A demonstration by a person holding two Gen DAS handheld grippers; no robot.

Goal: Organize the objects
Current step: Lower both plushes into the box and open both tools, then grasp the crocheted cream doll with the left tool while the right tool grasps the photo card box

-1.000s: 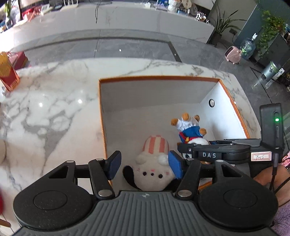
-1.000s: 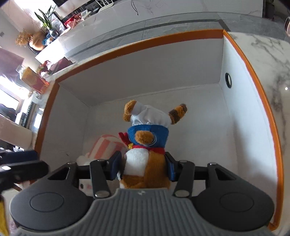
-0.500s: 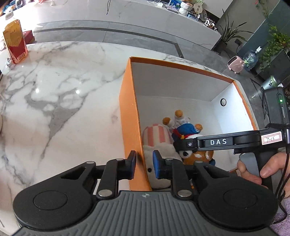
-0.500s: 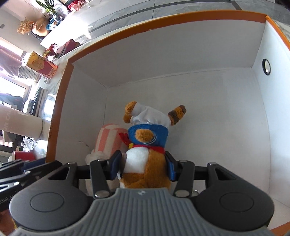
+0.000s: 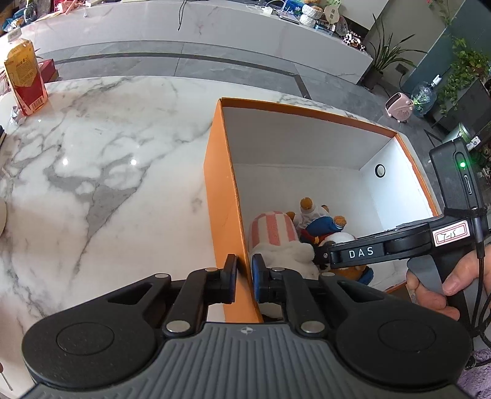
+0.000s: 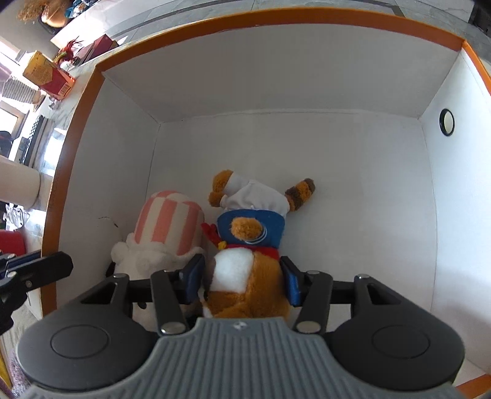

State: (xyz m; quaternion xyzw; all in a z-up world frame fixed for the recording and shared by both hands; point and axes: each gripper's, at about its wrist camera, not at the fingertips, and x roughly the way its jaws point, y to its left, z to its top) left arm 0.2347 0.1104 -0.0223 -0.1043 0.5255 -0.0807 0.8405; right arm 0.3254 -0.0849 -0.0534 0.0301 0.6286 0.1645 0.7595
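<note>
An orange box (image 5: 221, 199) with a white inside stands on the marble table (image 5: 107, 168). My left gripper (image 5: 244, 276) is shut on the top edge of the box's left wall. Inside, a pink-striped popcorn plush (image 5: 273, 228) lies against that wall, and beside it lies a brown dog plush (image 5: 322, 224) in a blue and white outfit. My right gripper (image 6: 244, 279) reaches down into the box (image 6: 276, 21). Its jaws are opening around the dog plush (image 6: 245, 270), and a thin gap shows at the right pad. The popcorn plush (image 6: 168, 224) lies to its left.
A red and yellow carton (image 5: 26, 79) stands at the table's far left. A person's hand (image 5: 445, 285) holds the right tool's handle over the box's near right corner. The left gripper's finger (image 6: 30, 273) shows at the box's left wall. Floor and plants lie beyond the table.
My left gripper moved from above the popcorn plush to the box's left wall and shut on it. The right gripper's jaws spread slightly wider around the dog plush.
</note>
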